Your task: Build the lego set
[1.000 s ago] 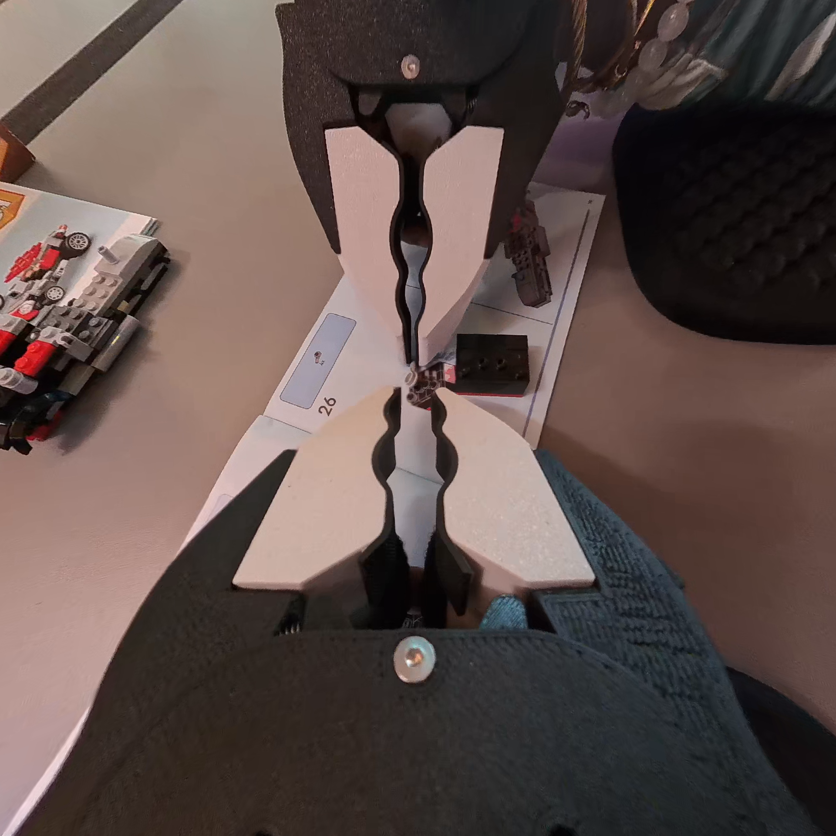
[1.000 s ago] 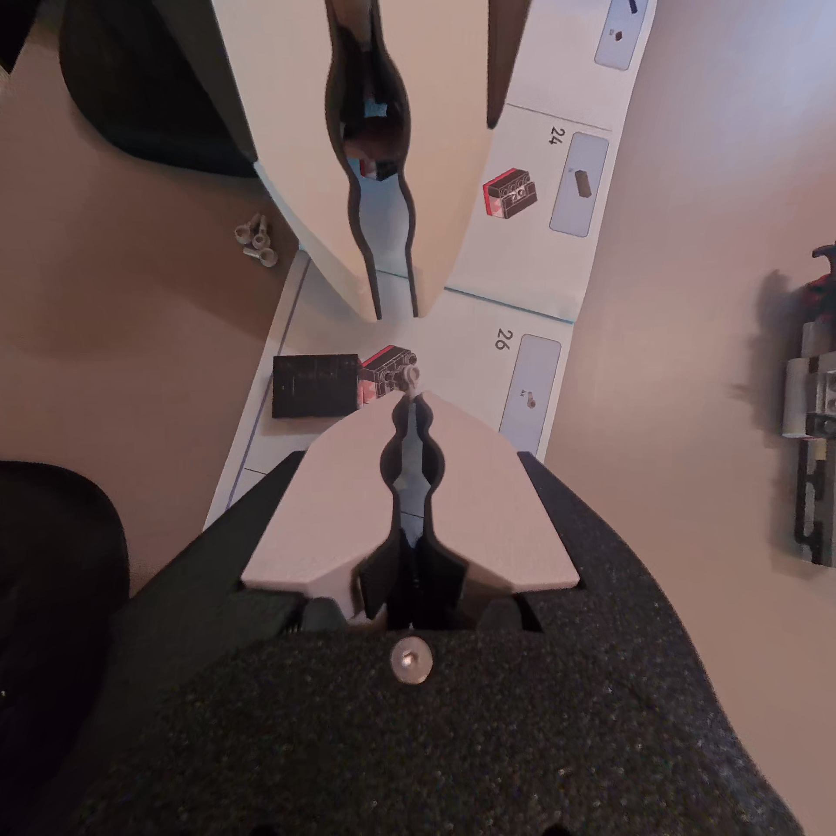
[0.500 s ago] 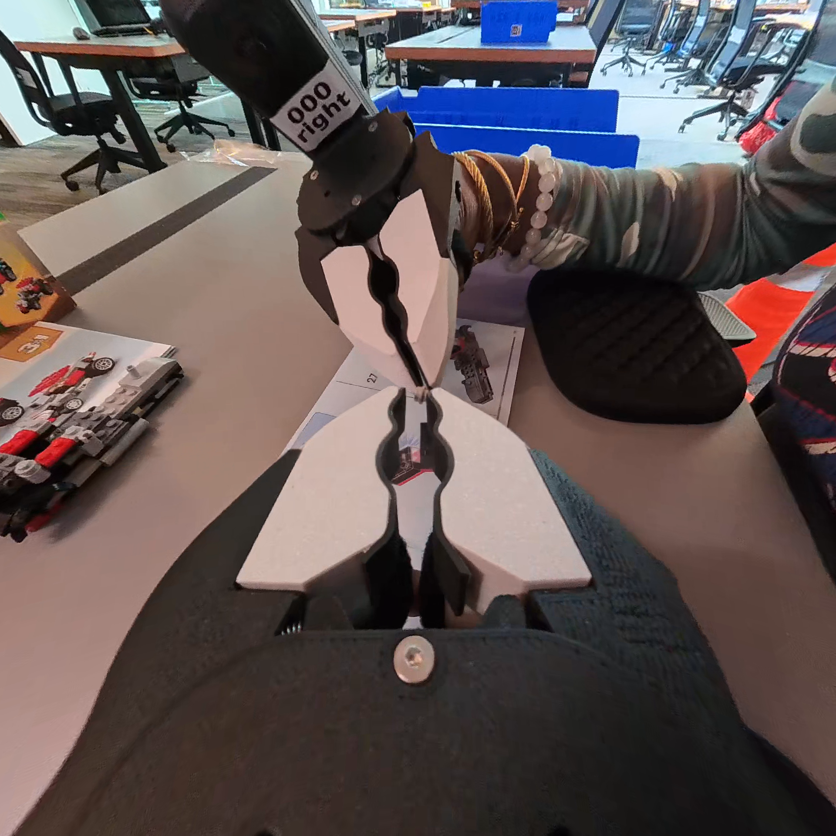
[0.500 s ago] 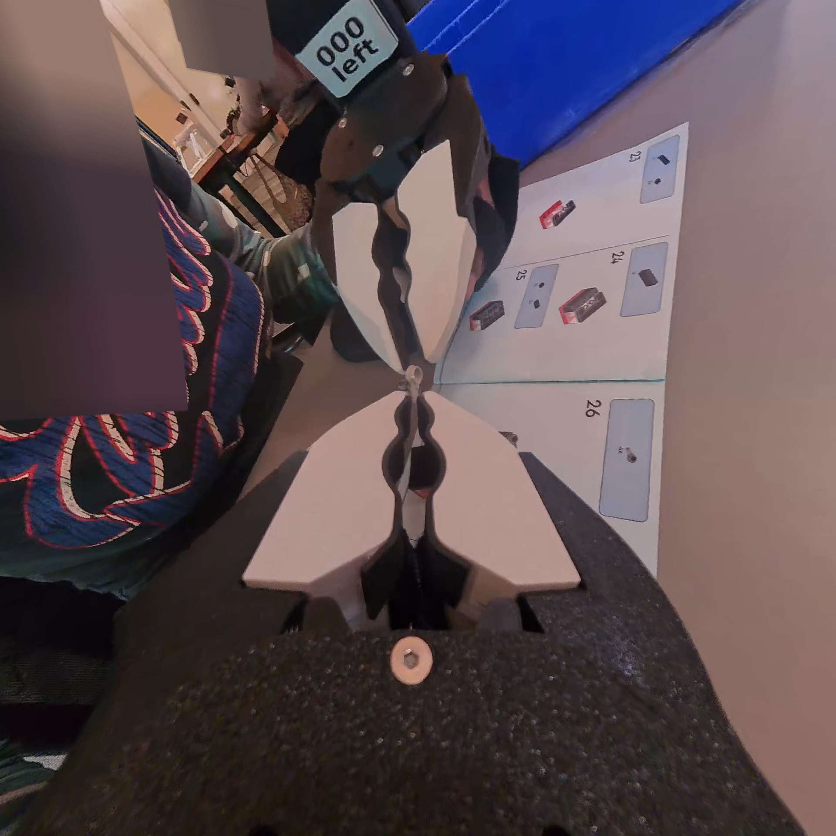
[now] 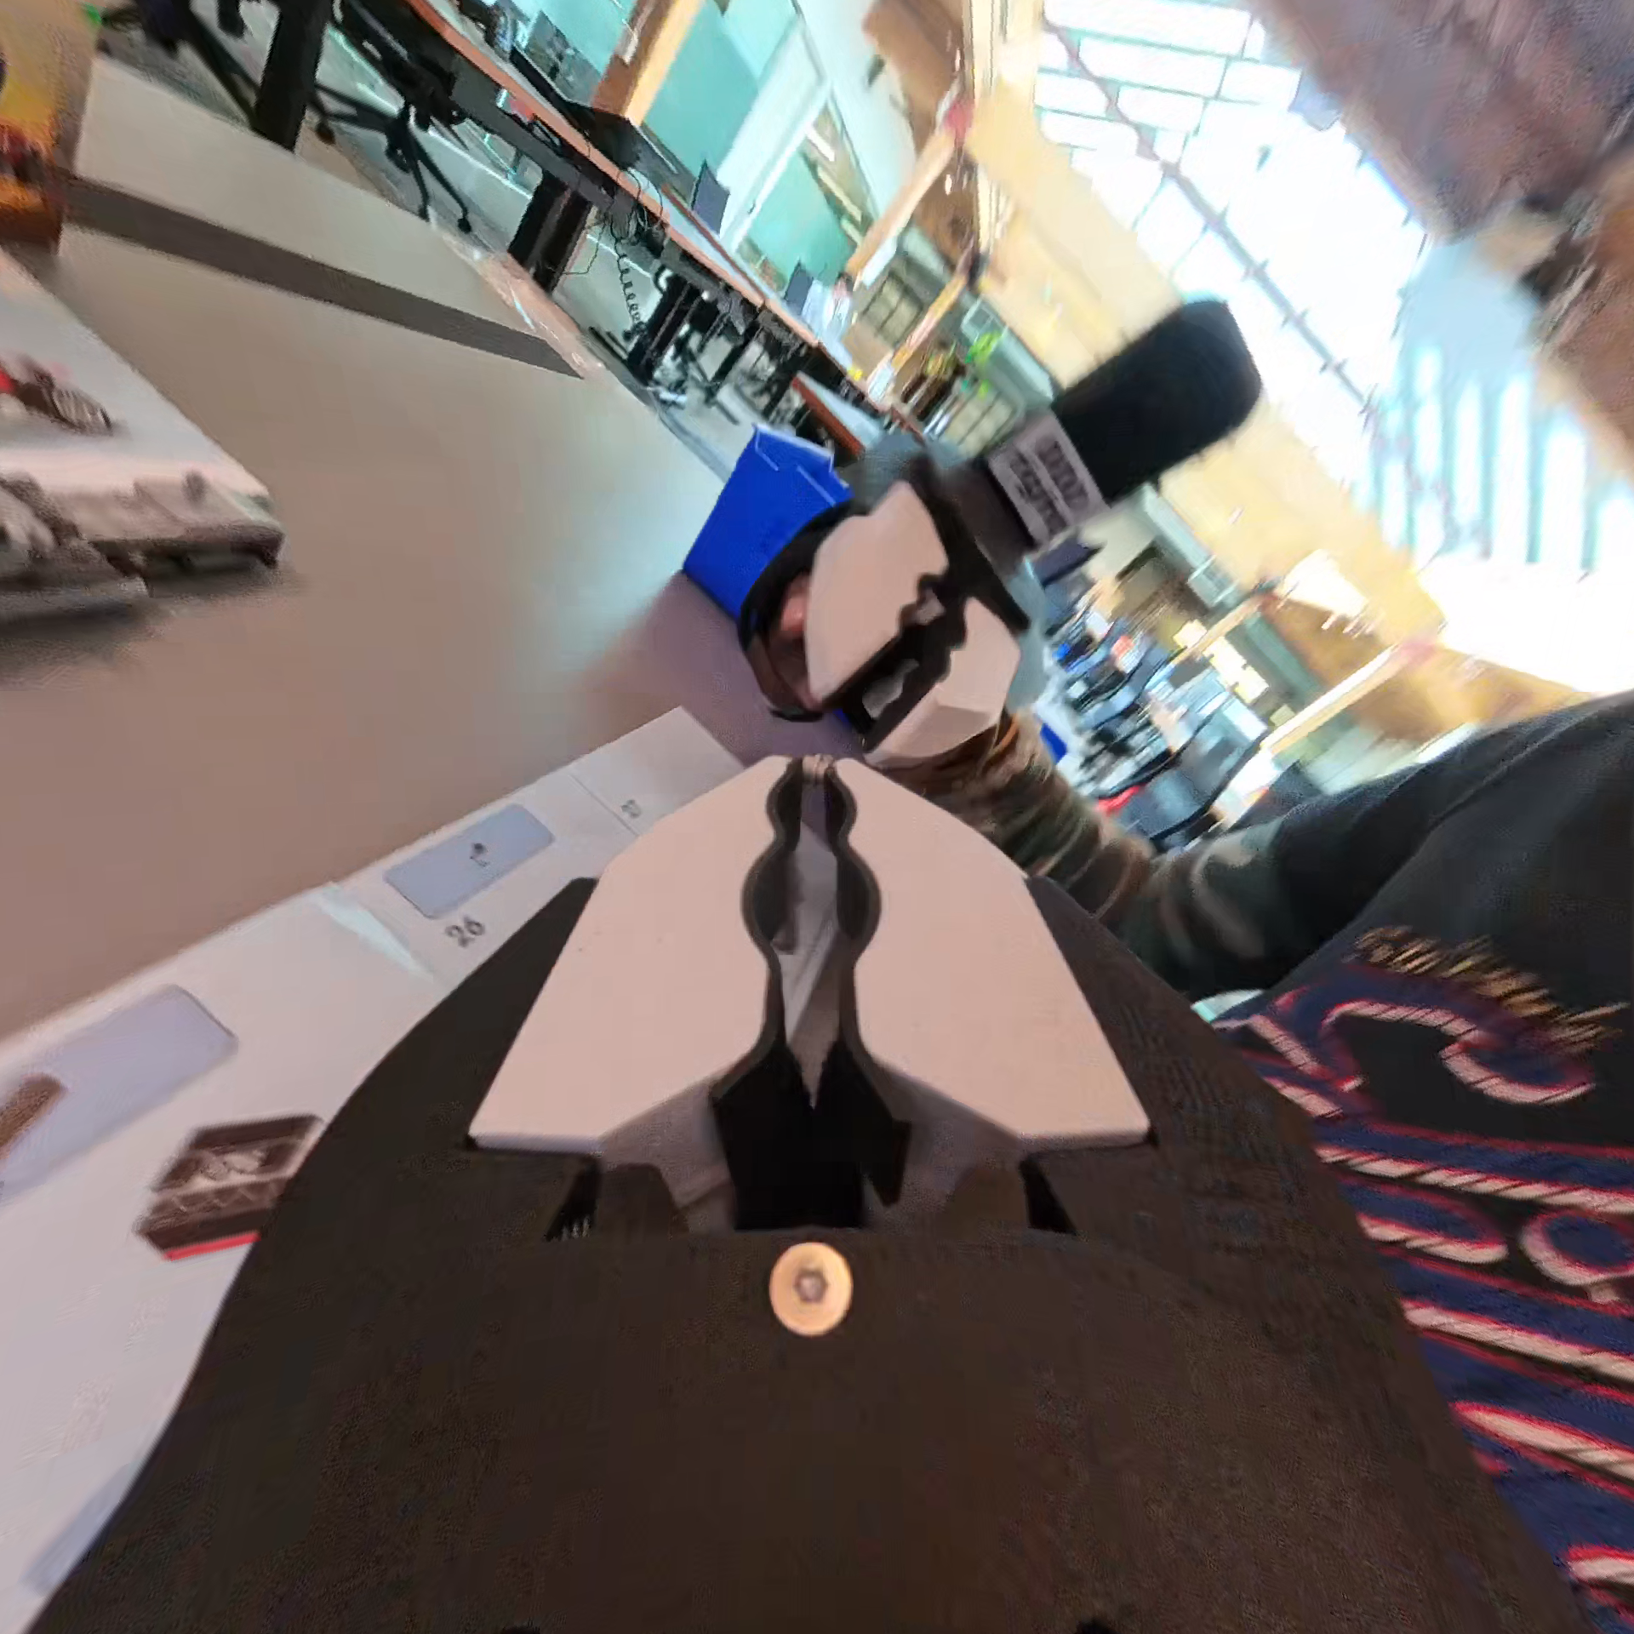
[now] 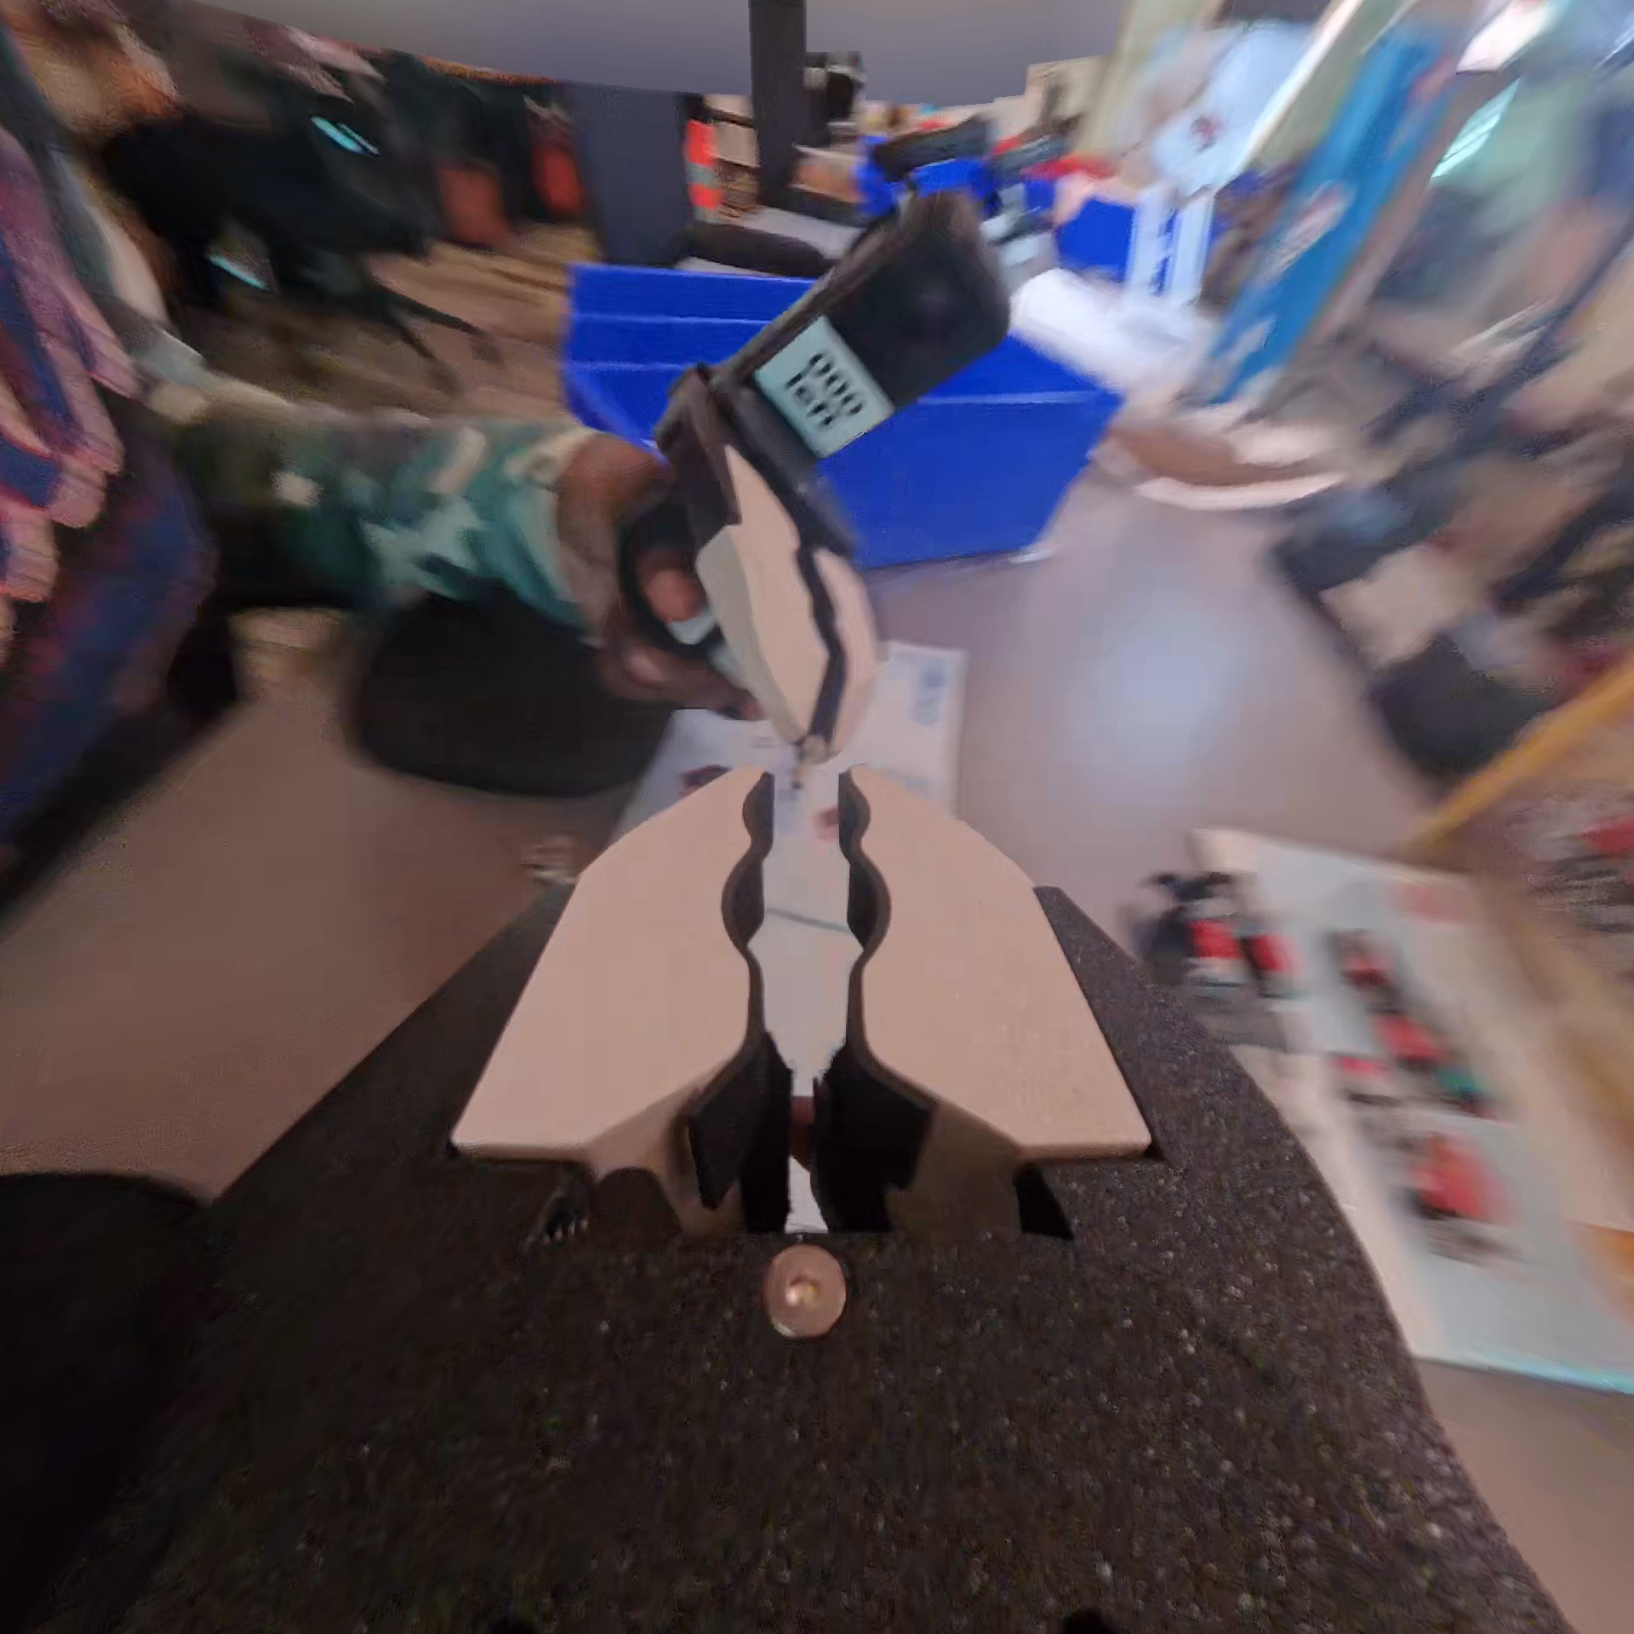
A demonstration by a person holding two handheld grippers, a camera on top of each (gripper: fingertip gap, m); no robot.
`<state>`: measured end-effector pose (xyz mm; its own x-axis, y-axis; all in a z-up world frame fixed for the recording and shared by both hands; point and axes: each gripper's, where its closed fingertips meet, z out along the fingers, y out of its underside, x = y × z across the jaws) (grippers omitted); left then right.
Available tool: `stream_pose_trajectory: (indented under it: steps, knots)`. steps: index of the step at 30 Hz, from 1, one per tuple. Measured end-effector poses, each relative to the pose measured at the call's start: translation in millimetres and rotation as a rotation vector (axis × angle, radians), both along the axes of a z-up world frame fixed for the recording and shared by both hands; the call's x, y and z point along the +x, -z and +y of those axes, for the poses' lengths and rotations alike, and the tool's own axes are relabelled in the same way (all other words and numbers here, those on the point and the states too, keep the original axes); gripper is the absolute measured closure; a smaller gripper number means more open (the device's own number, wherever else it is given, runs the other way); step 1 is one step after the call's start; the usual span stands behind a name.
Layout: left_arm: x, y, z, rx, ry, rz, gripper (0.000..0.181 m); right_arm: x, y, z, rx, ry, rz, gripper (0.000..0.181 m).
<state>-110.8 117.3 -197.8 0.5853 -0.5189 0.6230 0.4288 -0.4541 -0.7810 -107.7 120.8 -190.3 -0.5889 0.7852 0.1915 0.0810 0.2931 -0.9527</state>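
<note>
Both views heavily motion-blurred, both tools lifted off the desk [image 5: 442, 548]. Left hand-held gripper [image 5: 815, 767] fingers nearly together, pinching a tiny light-grey lego piece [image 5: 815, 766] right at the tips; same piece shows in the right wrist view at the far tool's tip [image 6: 809, 750]. Right hand-held gripper [image 6: 803, 782] fingers parted with a clear gap, nothing between them; in the left wrist view it [image 5: 871, 747] sits just beyond and to the right of the left tips, slot visibly apart. Key relation: the piece lies straight ahead of the right tool's tips, just above the gap, near but apart; the two tools point tip to tip. The piece's long axis can't be read, too small and blurred. Left hand has it, so left is the nearer one; the right looks free to fetch a mating part, judging only. Instruction booklet [image 5: 265, 955] lies open on the desk below, a dark printed sub-assembly drawing [image 5: 234, 1180] bottom left. Partly built lego vehicle [image 5: 133, 530] rests well to the left on the desk; in the right view it is a blur [image 6: 1229, 946] beside a second open booklet [image 6: 1459, 1105]. Blue bin [image 6: 928, 460] stands behind, contents not visible. Dark cushion-like object [image 6: 495, 707] sits left of the booklet.
</note>
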Motion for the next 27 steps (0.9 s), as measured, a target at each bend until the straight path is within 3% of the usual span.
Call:
stream_pose_trajectory:
  steps: [3,6,13,19,21,23,27]
  knots:
    - [-1,-5,-3,-0.071,0.005,-0.193,0.177,-4,-5,0,0.291,0.11,0.118,0.167]
    - [-1,-10,-5,-0.097,0.017,-0.305,0.176,-6,-2,-7,0.393,0.116,0.135,0.167]
    - [-1,-9,-4,-0.099,0.002,-0.324,0.176,-8,2,-9,0.541,0.127,0.152,0.175]
    - [2,-8,-3,-0.087,0.008,-0.303,0.176,-7,1,-7,0.482,0.12,0.125,0.178]
    - [3,-6,-2,-0.08,0.012,-0.248,0.175,-5,5,-6,0.397,0.1,0.072,0.178]
    - [0,1,-2,-0.077,-0.003,-0.114,0.162,0,19,-4,0.275,0.06,-0.062,0.178]
    - [-3,20,-15,-0.012,0.019,0.311,0.161,20,59,-3,0.082,-0.027,-0.323,0.178]
